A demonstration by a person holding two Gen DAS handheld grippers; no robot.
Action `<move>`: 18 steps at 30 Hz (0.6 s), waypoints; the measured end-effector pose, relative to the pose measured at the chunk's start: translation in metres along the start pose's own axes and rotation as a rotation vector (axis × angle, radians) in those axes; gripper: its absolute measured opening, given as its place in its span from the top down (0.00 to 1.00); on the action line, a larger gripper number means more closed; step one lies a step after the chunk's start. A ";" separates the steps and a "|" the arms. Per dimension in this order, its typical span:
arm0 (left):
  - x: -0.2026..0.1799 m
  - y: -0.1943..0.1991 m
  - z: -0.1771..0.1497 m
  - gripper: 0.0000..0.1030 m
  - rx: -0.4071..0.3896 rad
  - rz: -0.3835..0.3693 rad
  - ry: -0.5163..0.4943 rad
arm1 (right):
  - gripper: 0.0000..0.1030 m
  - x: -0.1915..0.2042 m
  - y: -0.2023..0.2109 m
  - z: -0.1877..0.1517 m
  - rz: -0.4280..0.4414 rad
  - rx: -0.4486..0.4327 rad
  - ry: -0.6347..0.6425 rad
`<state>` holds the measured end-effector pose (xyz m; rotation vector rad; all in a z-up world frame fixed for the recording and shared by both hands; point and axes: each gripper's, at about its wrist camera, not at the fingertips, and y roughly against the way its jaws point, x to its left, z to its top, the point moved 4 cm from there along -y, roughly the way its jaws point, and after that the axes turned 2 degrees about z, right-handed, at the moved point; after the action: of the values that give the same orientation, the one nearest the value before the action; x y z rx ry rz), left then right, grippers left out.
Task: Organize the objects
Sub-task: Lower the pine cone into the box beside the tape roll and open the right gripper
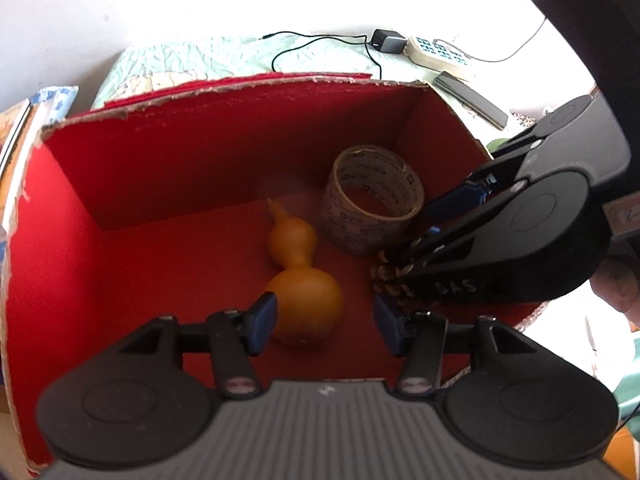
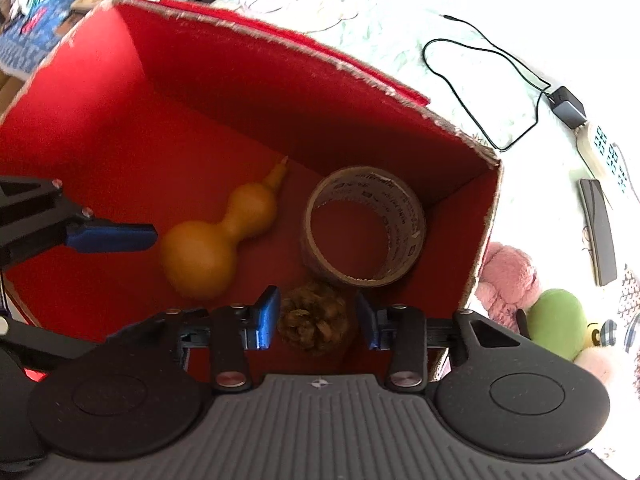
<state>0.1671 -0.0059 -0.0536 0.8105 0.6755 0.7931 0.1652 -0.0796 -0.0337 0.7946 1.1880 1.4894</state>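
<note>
Inside an open red cardboard box lie an orange gourd, a roll of brown tape and a pine cone. My left gripper is open low in the box. The gourd's round end rests on the box floor between its blue pads; the left pad is beside it and the right pad is apart from it. My right gripper is open around the pine cone, with a gap at the right pad. The gourd and tape lie beyond it. One left-gripper finger shows beside the gourd.
The box stands on a pale green patterned cloth. Behind it lie a black charger with its cable, a power strip and a dark flat device. Pink and green plush toys crowd the box's right side. Books lie left.
</note>
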 end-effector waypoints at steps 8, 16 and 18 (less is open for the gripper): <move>-0.004 0.001 0.006 0.39 -0.004 0.077 -0.009 | 0.61 -0.006 0.008 -0.006 0.034 -0.076 -0.081; -0.007 0.013 0.010 0.37 -0.021 0.153 0.011 | 0.68 -0.016 0.019 -0.014 0.064 -0.149 -0.139; -0.008 0.018 0.010 0.37 -0.027 0.177 0.016 | 0.68 -0.023 0.019 -0.014 0.061 -0.173 -0.143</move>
<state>0.1644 -0.0086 -0.0318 0.8481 0.6113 0.9679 0.1522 -0.1058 -0.0179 0.8107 0.9222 1.5353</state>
